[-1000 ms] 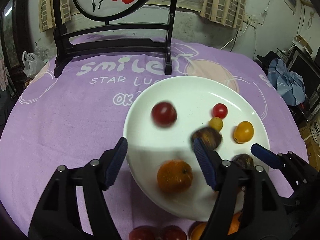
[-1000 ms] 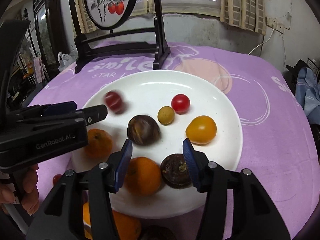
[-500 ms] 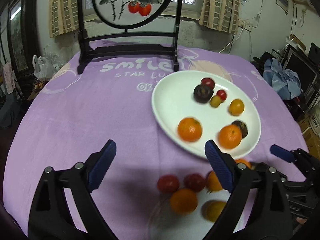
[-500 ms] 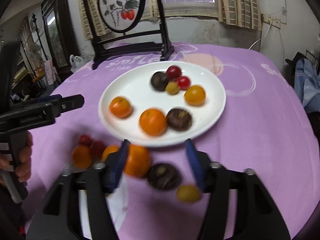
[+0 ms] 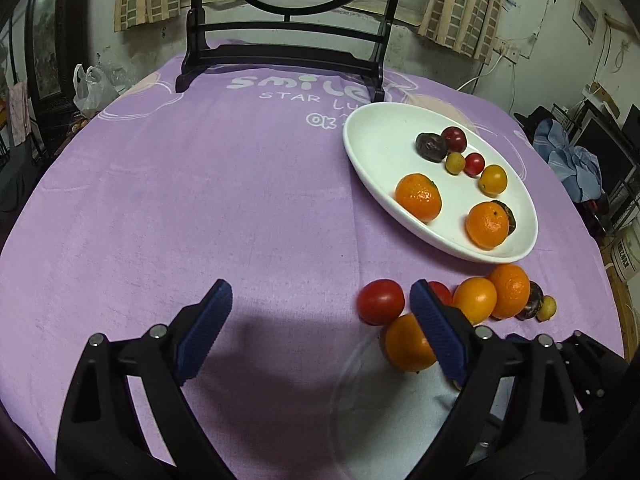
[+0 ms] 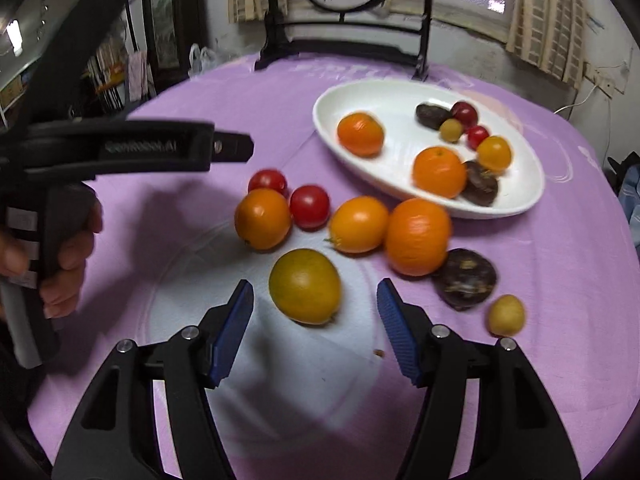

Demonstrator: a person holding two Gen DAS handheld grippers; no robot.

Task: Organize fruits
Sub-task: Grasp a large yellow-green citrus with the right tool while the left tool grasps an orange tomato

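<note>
Both grippers pulled back from white plate (image 6: 516, 204). Dark fruit (image 5: 509, 216) half-hidden behind orange (image 5: 487, 225). Cloth (image 5: 200, 200) reads "smile". Left gripper (image 5: 320, 320), right gripper (image 6: 315, 312) jaws spread, empty.

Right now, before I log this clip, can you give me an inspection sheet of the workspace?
Surface: round table under a purple tablecloth with printed lettering.
Job's things: white plate holding eight fruits; eight more loose on the cloth, among them a yellow-green fruit between the right fingers, untouched.
Clutter: a faint clear dish under the nearest fruits; dark framed screen at the far edge.
Grippers: left hand-held gripper open, empty; right hand-held gripper open, empty.
Cables: white cord on the wall.
Surroundings: curtained window, plastic bag, blue cloth on the right.
</note>
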